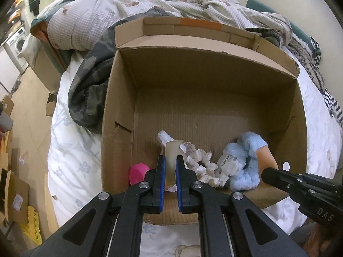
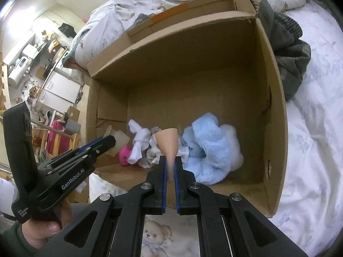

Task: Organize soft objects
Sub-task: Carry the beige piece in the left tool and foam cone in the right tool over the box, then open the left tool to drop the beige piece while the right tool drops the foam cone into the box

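An open cardboard box [image 1: 205, 50] [image 2: 171, 30] stands on the bed. On its floor near the front lie a light blue plush [image 1: 242, 171] [image 2: 214, 147], white frilly cloths [image 1: 201, 165] [image 2: 139, 144] and a pink item [image 1: 139, 174] [image 2: 125, 154]. My left gripper [image 1: 170, 158] [image 2: 110, 142] is shut on a pale beige soft piece [image 1: 172, 150] [image 2: 121, 142] over the box's front left. My right gripper [image 2: 170, 159] [image 1: 265, 174] is shut on a peach soft piece [image 2: 168, 142] [image 1: 265, 156] beside the blue plush.
A crumpled checked quilt [image 1: 128, 4] lies behind the box, a camouflage garment [image 1: 90, 90] [image 2: 293, 64] against one side, a striped cloth [image 1: 321, 90] on the other. White floral bedsheet [image 2: 310, 150] surrounds it. Floor with cardboard pieces [image 1: 19, 192] lies left. A hand [image 2: 42, 229] holds the left gripper.
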The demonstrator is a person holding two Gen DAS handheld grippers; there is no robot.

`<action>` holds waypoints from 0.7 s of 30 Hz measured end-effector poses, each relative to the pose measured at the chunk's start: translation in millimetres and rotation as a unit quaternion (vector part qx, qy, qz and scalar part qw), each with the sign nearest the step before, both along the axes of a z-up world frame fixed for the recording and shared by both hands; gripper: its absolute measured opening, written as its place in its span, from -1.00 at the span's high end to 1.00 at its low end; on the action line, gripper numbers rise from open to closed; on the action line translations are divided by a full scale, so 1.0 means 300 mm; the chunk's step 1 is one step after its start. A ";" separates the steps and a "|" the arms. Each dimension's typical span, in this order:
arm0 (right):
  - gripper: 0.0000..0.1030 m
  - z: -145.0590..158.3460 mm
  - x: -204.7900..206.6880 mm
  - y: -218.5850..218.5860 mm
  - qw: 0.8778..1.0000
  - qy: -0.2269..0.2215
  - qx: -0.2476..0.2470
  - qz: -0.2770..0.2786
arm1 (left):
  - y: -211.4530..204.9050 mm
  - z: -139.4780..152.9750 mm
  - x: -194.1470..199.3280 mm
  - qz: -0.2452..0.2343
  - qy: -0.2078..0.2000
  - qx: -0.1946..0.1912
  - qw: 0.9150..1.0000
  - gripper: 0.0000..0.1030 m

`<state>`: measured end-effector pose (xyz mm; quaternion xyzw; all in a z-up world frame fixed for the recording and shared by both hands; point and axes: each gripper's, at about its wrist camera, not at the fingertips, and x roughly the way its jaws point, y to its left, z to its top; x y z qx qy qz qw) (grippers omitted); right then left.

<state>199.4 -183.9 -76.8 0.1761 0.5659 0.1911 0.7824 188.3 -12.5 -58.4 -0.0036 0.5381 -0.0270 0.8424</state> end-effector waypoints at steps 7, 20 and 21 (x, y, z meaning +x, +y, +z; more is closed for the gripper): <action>0.84 -0.018 0.000 -0.013 1.000 0.011 -0.015 -0.012 | -0.016 0.000 -0.006 -0.011 -0.002 0.004 1.000 0.84; 0.57 0.010 -0.010 -0.046 1.000 -0.004 0.018 -0.021 | -0.013 0.025 -0.025 -0.007 -0.003 0.004 1.000 0.41; 0.55 0.012 -0.008 -0.047 1.000 -0.003 0.017 -0.023 | -0.013 0.031 -0.029 -0.009 -0.002 -0.001 1.000 0.19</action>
